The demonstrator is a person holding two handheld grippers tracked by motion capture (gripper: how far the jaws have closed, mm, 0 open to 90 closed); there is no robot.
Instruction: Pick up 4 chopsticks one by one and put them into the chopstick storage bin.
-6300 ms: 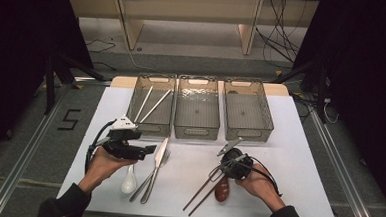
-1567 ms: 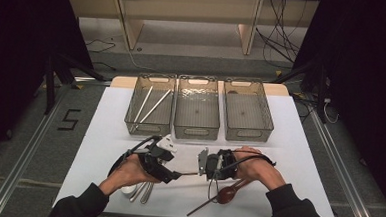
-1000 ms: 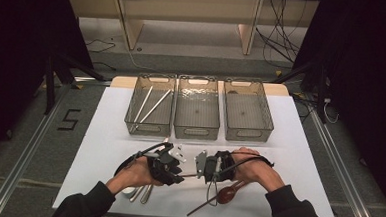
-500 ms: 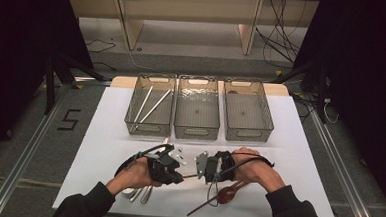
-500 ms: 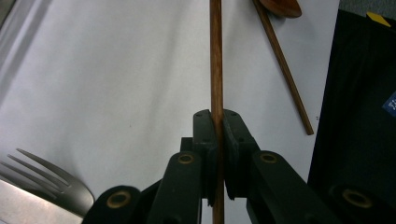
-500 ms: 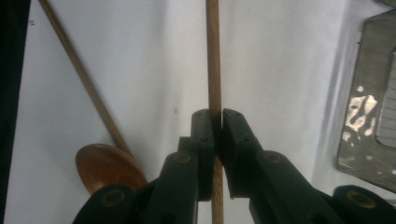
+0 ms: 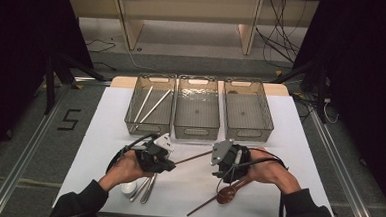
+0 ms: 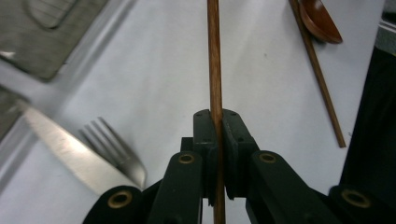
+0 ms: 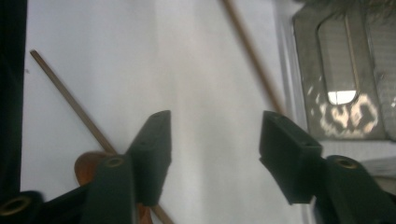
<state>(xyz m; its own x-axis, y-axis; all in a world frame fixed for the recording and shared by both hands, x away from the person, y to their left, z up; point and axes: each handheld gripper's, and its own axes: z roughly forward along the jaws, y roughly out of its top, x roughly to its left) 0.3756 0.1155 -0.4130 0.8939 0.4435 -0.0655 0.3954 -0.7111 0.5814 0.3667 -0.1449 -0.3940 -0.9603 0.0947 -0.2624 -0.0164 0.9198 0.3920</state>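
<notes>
Two pale sticks [image 7: 150,105] already lie in the upper-left bin [image 7: 151,106]. Left gripper [image 7: 170,164] clamps one brown chopstick [image 8: 214,60] at centre frame; right gripper [image 7: 215,158], jaws just opened, holds nothing. Second chopstick [image 7: 202,205], spoon [image 7: 225,194], knife [image 8: 60,144] and fork [image 8: 114,149] remain unsorted at lower frame.

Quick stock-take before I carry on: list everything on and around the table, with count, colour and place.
Bins: three, clear smoky plastic, in a row at the table's far edge.
Pale chopsticks: two, light, in the left bin.
Brown chopstick: one, wooden, clamped in the left claw, pointing toward the right claw.
Second brown chopstick: one, lying on the table near the front edge.
Wooden spoon: one, dark brown, under the right hand.
Knife and fork: one each, silver, beside the left hand.
White spoon: one, by the left wrist.
Table: one, white top.
Left claw: shut on the chopstick.
Right claw: has just been opening, nothing between its jaws.
</notes>
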